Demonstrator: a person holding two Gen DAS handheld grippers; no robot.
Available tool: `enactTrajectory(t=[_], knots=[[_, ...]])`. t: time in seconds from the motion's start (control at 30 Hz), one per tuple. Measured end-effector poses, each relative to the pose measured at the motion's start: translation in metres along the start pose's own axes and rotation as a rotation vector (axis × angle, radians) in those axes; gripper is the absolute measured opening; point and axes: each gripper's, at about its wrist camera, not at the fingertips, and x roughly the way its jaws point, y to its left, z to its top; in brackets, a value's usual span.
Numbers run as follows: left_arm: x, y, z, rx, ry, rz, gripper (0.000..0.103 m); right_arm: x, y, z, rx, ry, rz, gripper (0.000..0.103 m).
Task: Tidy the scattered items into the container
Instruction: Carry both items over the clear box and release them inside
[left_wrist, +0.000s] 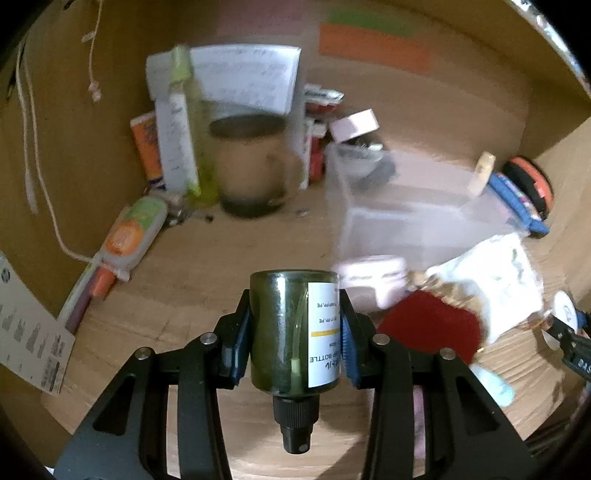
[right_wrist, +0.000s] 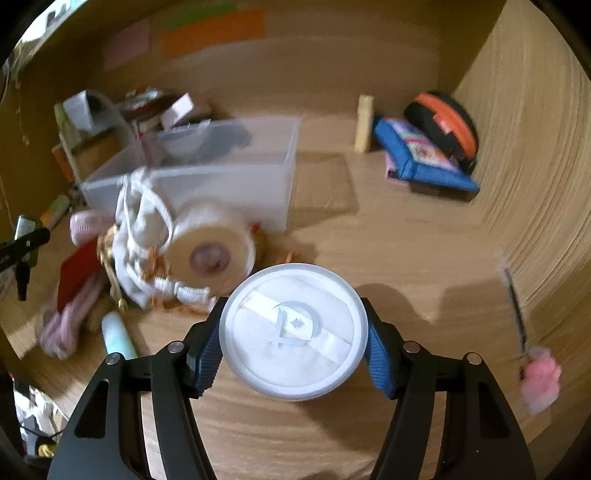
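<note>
The left gripper (left_wrist: 294, 328) has its blue-padded fingers (left_wrist: 238, 343) closed on the sides of a dark green glass spray bottle (left_wrist: 291, 332), nozzle pointing back toward the camera, held clear above the wooden desk (left_wrist: 207, 258). The right gripper (right_wrist: 294, 332) is about half open, its fingers (right_wrist: 208, 354) pressing the rim of a round white powder-puff case (right_wrist: 294, 330), also lifted off the desk. The clear plastic container (right_wrist: 229, 173) stands beyond, behind a heap with a white drawstring pouch (right_wrist: 136, 221) and a tape roll (right_wrist: 210, 247). The bottle looks rigid, smooth and breakable, and probably light, since it seems almost empty; gripping across the middle of the body, as now, seems soundest, though glass may slip on the label. The case looks light and stiff; its curved rim gives little purchase, so squeezing across the full diameter suits it.
</note>
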Motion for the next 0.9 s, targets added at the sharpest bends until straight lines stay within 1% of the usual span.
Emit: enactTrajectory(t=[0.07,0.13,0.27,0.33,0.4,0.5,0.57,0.6,0.63,0.8,0.9], knots=[[-0.007,-0.005,0.005,0.005,-0.018,-0.017,0.041,-0.004,-0.002,0.009,0.008,-0.027,0.006,0.062],[-0.012,-0.011,0.012,0.017,-0.044,-0.027,0.041,-0.012,-0.003,0.023,0.013,-0.071,0.035,0.062],[-0.02,-0.022,0.027,0.028,-0.093,-0.047,0.041,-0.022,0.007,0.047,-0.021,-0.147,0.06,0.062],[-0.022,-0.026,0.032,0.03,-0.102,-0.066,0.041,-0.026,0.013,0.056,-0.03,-0.17,0.093,0.062],[-0.023,-0.032,0.039,0.038,-0.112,-0.074,0.041,-0.029,0.019,0.067,-0.044,-0.188,0.143,0.062],[-0.025,-0.037,0.048,0.041,-0.134,-0.07,0.041,-0.03,0.026,0.08,-0.062,-0.213,0.166,0.062],[-0.025,-0.04,0.053,0.035,-0.138,-0.083,0.041,-0.031,0.03,0.086,-0.069,-0.227,0.192,0.062],[-0.025,-0.041,0.055,0.035,-0.139,-0.088,0.041,-0.031,0.033,0.091,-0.09,-0.219,0.234,0.062],[-0.024,-0.041,0.057,0.034,-0.14,-0.09,0.041,-0.031,0.035,0.095,-0.09,-0.229,0.253,0.062],[-0.021,-0.048,0.07,0.054,-0.157,-0.085,0.041,-0.03,0.048,0.116,-0.116,-0.258,0.294,0.062],[-0.019,-0.052,0.078,0.063,-0.164,-0.095,0.041,-0.027,0.053,0.129,-0.127,-0.271,0.309,0.062]])
